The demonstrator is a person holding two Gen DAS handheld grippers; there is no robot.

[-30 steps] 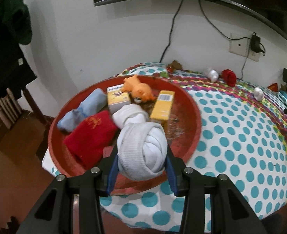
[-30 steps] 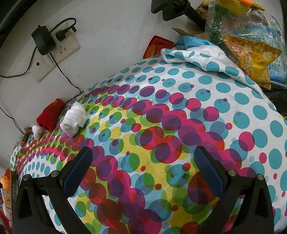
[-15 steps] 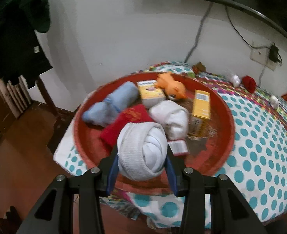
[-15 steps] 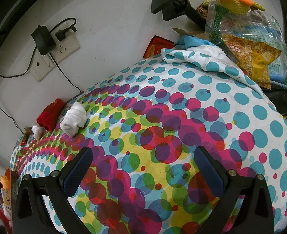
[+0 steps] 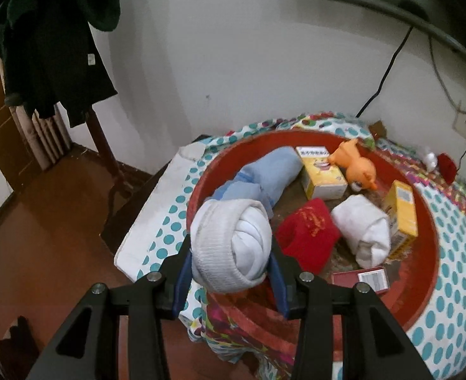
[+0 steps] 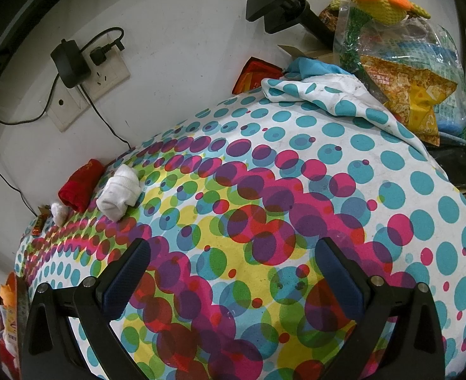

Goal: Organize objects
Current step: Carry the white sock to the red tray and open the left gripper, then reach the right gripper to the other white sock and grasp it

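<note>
Left wrist view: left claw (image 5: 229,274) grips a white sock roll (image 5: 231,245) at the tray (image 5: 429,272) rim, six items already inside; right claw (image 6: 233,275) gapes empty, three rolls (image 6: 119,193) left on worktop (image 6: 296,190).

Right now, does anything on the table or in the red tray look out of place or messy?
Yes. The orange toy lies tipped on its side in the red tray, whose floor looks stained. A corner of the dotted tablecloth is flipped back near the wall.
</note>
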